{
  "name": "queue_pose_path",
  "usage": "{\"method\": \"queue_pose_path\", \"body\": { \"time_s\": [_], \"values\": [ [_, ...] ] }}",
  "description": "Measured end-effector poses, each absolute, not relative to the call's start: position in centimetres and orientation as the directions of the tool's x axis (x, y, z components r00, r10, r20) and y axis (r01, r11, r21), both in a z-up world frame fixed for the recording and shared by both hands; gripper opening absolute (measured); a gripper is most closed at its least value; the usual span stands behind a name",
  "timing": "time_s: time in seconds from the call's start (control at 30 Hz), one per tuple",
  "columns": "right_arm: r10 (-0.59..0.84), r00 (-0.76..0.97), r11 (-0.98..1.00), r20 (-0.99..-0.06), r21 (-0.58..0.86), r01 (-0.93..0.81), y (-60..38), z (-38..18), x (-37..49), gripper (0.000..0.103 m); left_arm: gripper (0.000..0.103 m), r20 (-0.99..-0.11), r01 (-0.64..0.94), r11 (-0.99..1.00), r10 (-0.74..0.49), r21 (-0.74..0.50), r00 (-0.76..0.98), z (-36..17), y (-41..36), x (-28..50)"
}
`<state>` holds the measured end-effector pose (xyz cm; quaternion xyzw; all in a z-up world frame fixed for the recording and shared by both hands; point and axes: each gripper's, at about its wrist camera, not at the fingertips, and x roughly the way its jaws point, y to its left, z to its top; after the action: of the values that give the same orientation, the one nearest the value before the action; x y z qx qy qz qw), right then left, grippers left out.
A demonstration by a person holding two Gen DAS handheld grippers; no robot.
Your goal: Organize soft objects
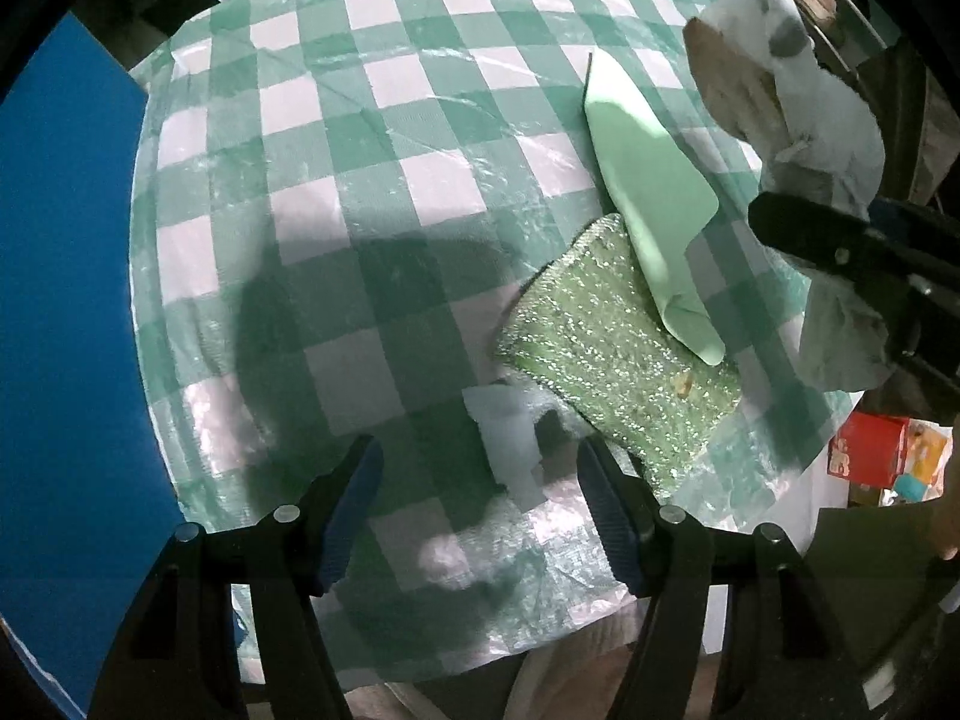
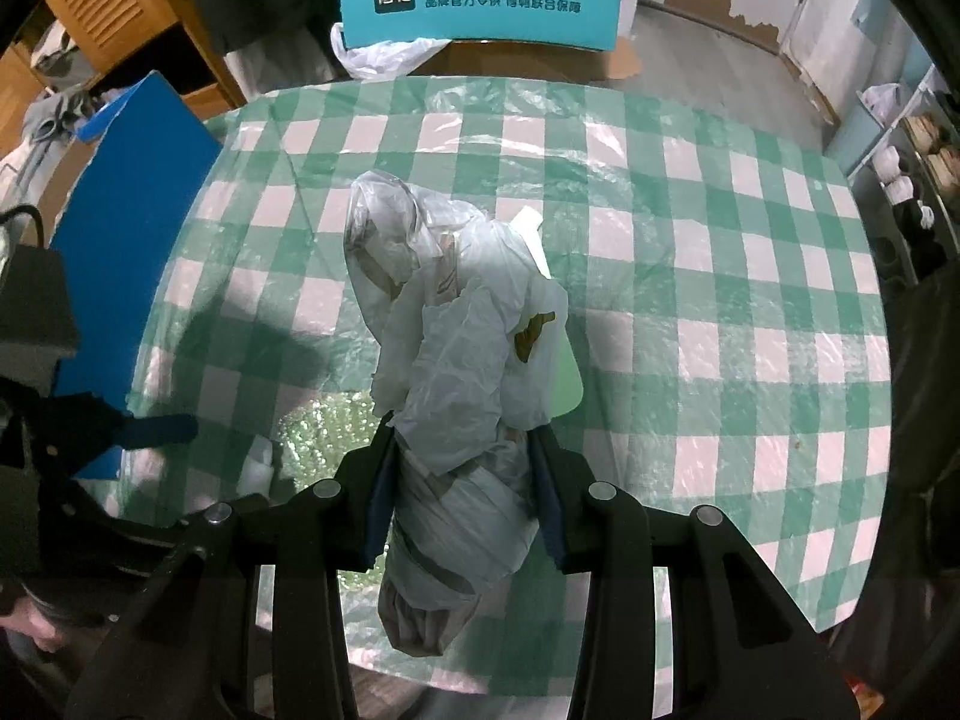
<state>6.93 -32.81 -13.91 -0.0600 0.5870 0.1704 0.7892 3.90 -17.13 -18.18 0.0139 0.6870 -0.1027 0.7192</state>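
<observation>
My right gripper [image 2: 462, 480] is shut on a crumpled white plastic bag bundle [image 2: 456, 324] and holds it above the checked table; the bag also shows in the left wrist view [image 1: 798, 120] with the right gripper [image 1: 840, 246] around it. My left gripper [image 1: 480, 504] is open and empty, low over the table's near edge. A green sparkly sponge cloth [image 1: 612, 354] lies just ahead and right of it. A pale green sheet [image 1: 648, 192] lies partly over the sponge. A small white scrap [image 1: 510, 438] lies between my left fingers.
The round table [image 2: 720, 276] carries a green-and-white checked cloth under clear plastic. A blue board [image 1: 66, 276] stands at the left edge. A teal chair back [image 2: 480, 0] is beyond the table. A red box [image 1: 870, 450] sits low right.
</observation>
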Motion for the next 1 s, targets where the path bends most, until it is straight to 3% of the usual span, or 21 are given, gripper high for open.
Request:
{"method": "queue_pose_path", "body": {
  "time_s": [0.23, 0.4, 0.6, 1.0],
  "values": [
    [0.221, 0.255, 0.930, -0.941, 0.125, -0.346, -33.4, -13.4, 6.3, 0.039, 0.050, -0.992, 0.168, 0.979, -0.124, -0.119, 0.020, -19.1, -18.0, 3.7],
    [0.232, 0.251, 0.927, -0.940, 0.136, -0.349, -33.8, -13.4, 6.1, 0.039, 0.046, -0.992, 0.166, 0.979, -0.120, -0.115, 0.024, -19.4, -18.2, 3.6],
    [0.233, 0.247, 0.928, -0.941, 0.139, -0.345, -34.1, -13.7, 6.3, 0.039, 0.019, -0.992, 0.179, 0.977, -0.125, -0.118, 0.027, -19.7, -18.7, 3.1],
    [0.237, 0.257, 0.920, -0.937, 0.131, -0.370, -33.5, -12.9, 6.0, 0.039, 0.015, -0.987, 0.227, 0.966, -0.140, -0.120, 0.074, -17.7, -20.4, 3.3]
  ]
}}
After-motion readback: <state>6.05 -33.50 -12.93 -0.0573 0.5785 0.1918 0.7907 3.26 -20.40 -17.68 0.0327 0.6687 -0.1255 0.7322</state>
